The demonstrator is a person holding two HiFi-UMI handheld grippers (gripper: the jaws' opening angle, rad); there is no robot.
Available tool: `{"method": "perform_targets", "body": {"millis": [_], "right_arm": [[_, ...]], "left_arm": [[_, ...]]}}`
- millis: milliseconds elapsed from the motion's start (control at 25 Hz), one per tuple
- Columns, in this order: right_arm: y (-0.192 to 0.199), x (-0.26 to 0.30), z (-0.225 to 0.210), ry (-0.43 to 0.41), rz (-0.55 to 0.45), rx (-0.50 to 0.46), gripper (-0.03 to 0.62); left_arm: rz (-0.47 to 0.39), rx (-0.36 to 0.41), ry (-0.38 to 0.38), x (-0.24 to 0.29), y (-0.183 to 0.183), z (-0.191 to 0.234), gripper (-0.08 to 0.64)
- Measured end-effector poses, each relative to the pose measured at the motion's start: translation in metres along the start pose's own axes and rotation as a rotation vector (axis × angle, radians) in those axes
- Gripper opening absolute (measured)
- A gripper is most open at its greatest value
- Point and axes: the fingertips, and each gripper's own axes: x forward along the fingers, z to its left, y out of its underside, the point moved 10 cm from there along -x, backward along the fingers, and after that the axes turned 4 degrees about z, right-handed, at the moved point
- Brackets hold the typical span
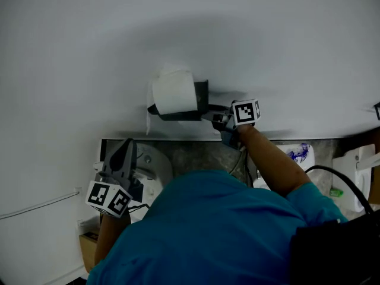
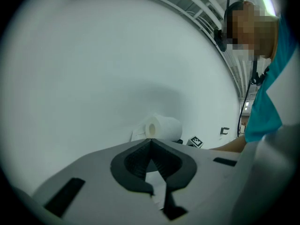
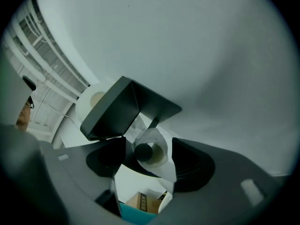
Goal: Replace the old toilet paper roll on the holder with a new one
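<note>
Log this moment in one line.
right gripper: open, jaws either side of small roll at holder | left gripper: shut, empty, apart from holder | large roll: at holder

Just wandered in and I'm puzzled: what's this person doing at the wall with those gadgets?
A person holds a two-jaw gripper in each hand, working at a black holder on the wall that carries a full white toilet roll. The right gripper is at the holder's end, jaws open around a small, nearly used-up roll without pressing it. The left gripper is shut and empty, away from the holder.
</note>
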Motion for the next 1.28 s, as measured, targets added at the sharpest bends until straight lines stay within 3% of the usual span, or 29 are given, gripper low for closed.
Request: {"method": "perform_targets", "body": {"millis": [120,400,520,640,1160,1280], "right_arm": [[-0.001,0.013,-0.001,-0.039,0.035,-0.002,0.281],[-0.002,0.027,-0.003,-0.031,0.080,0.018,0.271],[-0.001,0.025,-0.003,0.006,0.084,0.020,0.216],[0.000,0.021,-0.004,0.038,0.092,0.021,0.202],[-0.003,0.014,0.002,0.041,0.118,-0.026,0.156],[-0.005,0.010,0.008,0.081,0.132,-0.041,0.146]], "left_arm": [[0.000,-0.008,-0.014,-0.004,0.003,0.005,0.008],[-0.007,-0.020,-0.025,-0.011,0.005,0.008,0.008],[-0.010,-0.023,-0.023,-0.012,0.006,0.009,0.008],[-0.006,-0.019,-0.026,-0.011,0.005,0.010,0.008],[-0.020,-0.020,0.000,-0.001,0.004,0.008,0.008],[-0.027,-0.024,-0.001,-0.002,0.002,0.005,0.008]]}}
